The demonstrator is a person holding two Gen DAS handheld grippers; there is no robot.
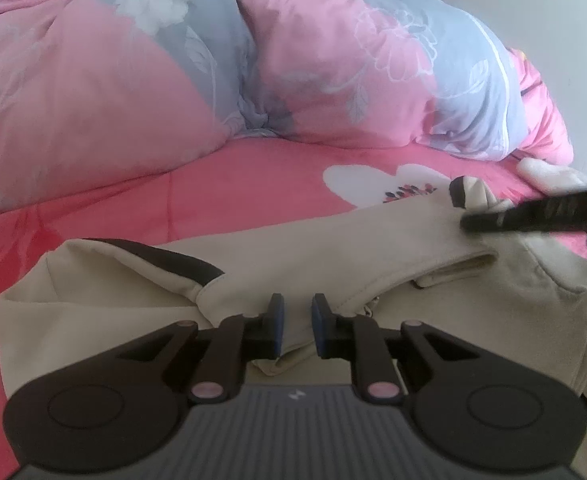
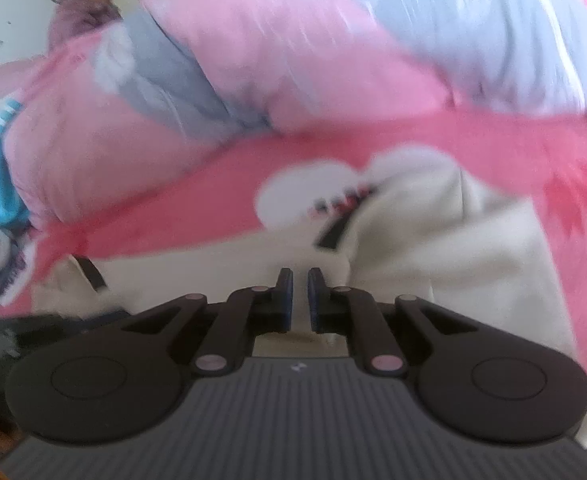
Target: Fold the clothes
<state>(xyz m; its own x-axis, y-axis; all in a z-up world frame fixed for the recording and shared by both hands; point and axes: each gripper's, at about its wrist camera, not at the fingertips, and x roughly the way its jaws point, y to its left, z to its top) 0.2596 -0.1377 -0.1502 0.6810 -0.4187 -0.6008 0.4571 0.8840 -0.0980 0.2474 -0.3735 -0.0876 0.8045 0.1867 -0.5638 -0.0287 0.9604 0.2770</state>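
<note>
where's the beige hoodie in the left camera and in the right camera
Left wrist: beige hoodie spreads across the lower middle, beyond the fingers.
Right wrist: beige hoodie fills the lower centre and right, blurred.
Shared landmark: the white flower print on the pink bedspread, at the hoodie's far edge.

A home bedroom: ahead of the jaws lies a bed under a pink sheet [image 1: 221, 184], with a bunched pink-and-grey floral duvet [image 1: 277, 52] beyond, against a white wall [image 1: 565, 40].
</note>
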